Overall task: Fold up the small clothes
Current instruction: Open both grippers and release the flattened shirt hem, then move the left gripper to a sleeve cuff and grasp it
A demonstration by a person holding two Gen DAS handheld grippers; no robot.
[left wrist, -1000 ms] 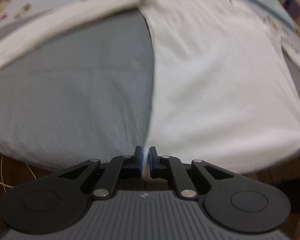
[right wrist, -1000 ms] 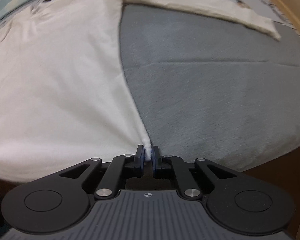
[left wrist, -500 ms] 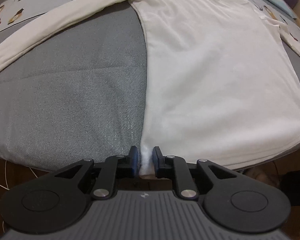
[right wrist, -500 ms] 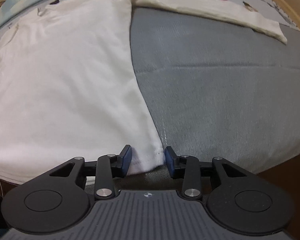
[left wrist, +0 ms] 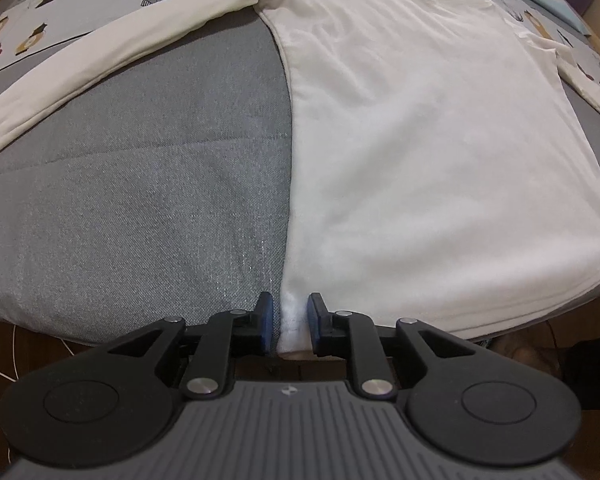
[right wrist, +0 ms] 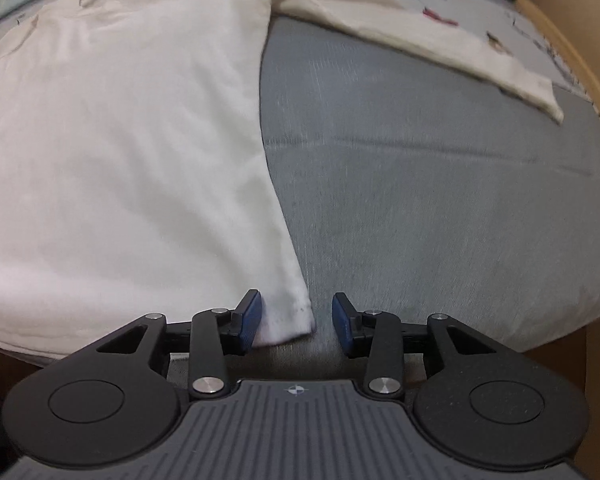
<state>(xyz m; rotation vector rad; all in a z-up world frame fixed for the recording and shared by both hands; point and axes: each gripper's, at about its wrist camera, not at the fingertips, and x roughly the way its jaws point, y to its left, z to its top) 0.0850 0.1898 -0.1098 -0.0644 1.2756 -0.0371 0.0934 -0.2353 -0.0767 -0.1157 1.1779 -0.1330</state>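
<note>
White shirt [left wrist: 420, 140] hem corners lie between both parted hand-held grippers, left [left wrist: 288, 322] narrower, right [right wrist: 296, 316] wider.

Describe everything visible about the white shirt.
The shirt is plain white, long-sleeved, of soft knit-looking cloth. It lies flat, face unclear, on the grey bedcover, sleeves spread outward onto the printed sheet, hem at the near bed edge. Its two bottom corners sit between open jaws: the left gripper brackets one corner closely, the right gripper stands wide around the other. Light wrinkles only.
</note>
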